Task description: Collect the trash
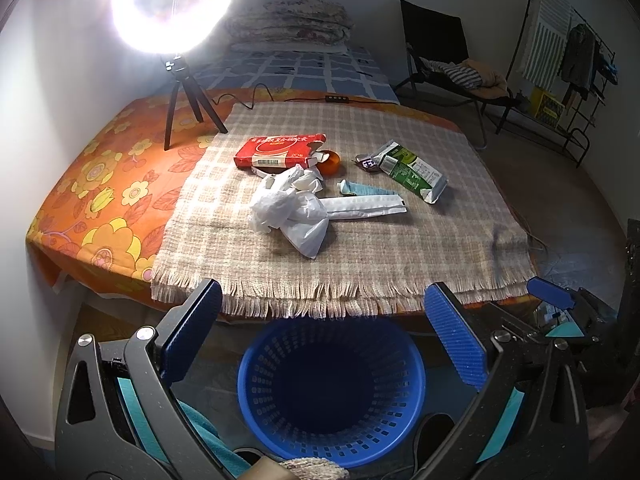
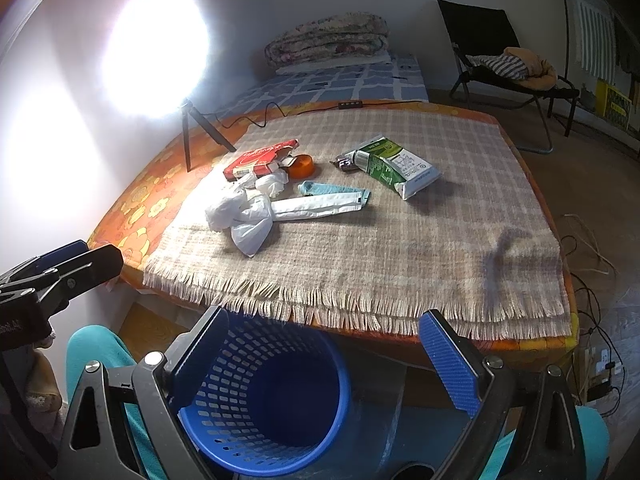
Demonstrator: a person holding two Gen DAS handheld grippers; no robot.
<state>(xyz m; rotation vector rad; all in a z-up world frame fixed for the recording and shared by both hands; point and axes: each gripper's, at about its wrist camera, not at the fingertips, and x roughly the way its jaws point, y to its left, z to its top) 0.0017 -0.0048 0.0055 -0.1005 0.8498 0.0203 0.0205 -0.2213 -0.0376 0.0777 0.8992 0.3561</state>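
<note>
currently: crumpled white plastic bag (image 1: 288, 210), nearest trash item, on checked fringed cloth beyond round blue perforated basket (image 1: 332, 392); long axis slants away. left gripper (image 1: 322, 336) nearer; right gripper (image 2: 324, 360) alongside. both spread, empty.

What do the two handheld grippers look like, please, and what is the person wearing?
Both the left gripper and right gripper have black speckled frames, silver bolts, teal inserts and flat, ribbed blue fingers. The person wears teal trousers.
</note>
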